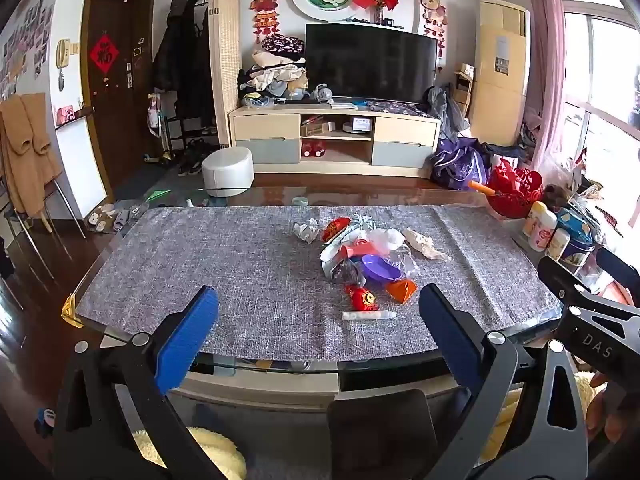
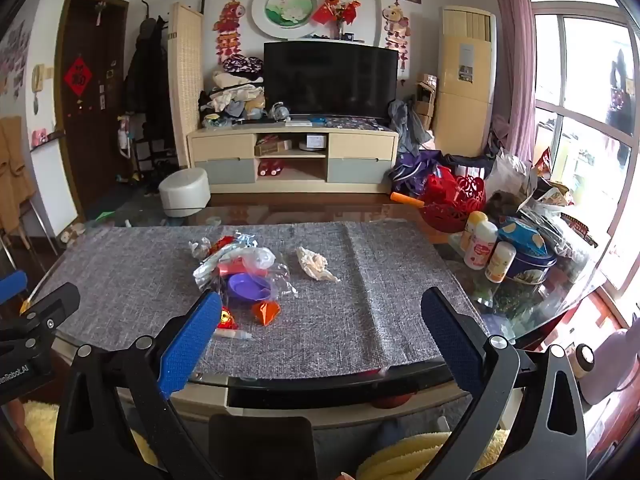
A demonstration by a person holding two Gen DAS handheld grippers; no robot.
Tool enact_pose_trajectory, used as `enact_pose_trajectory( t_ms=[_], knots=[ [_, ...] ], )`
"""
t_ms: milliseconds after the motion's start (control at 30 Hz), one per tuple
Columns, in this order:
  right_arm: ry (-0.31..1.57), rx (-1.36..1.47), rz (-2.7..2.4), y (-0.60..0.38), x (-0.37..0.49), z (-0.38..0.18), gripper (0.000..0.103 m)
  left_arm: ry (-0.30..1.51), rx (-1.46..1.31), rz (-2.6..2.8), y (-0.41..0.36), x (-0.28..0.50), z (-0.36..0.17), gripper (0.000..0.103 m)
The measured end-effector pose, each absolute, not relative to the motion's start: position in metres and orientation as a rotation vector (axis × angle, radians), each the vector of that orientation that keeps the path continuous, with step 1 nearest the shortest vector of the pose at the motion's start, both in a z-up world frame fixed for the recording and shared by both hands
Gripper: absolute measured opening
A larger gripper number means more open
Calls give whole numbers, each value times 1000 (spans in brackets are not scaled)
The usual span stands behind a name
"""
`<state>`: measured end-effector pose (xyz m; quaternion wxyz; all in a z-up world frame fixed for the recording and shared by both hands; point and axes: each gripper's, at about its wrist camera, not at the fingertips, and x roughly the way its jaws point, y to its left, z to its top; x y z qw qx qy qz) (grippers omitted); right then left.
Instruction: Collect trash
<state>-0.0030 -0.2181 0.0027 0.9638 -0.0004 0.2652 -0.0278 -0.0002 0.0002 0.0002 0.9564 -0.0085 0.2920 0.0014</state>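
crinkled trash pile (image 1: pixel 360 256) overlapping, wrappers indistinct

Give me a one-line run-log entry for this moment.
left gripper: open, empty | right gripper: open, empty | trash pile: on grey mat, untouched

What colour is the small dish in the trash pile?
Purple; the dish shows best in the left wrist view.

Mixed trash pile (image 1: pixel 360 256) lies mid-table on grey cloth (image 1: pixel 200 260).
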Motion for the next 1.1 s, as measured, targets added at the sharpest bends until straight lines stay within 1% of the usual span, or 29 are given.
enact_pose_trajectory(
  t_ms=[533,800,1100],
  knots=[
    [530,7,-56,-220,-4,4,100,588,-7,3,0,0,0,95],
    [528,11,-53,-218,-5,5,100,582,-7,1,-3,-3,15,95],
    [520,11,-49,-219,-6,12,100,572,-4,-1,-3,-6,19,95]
  ],
)
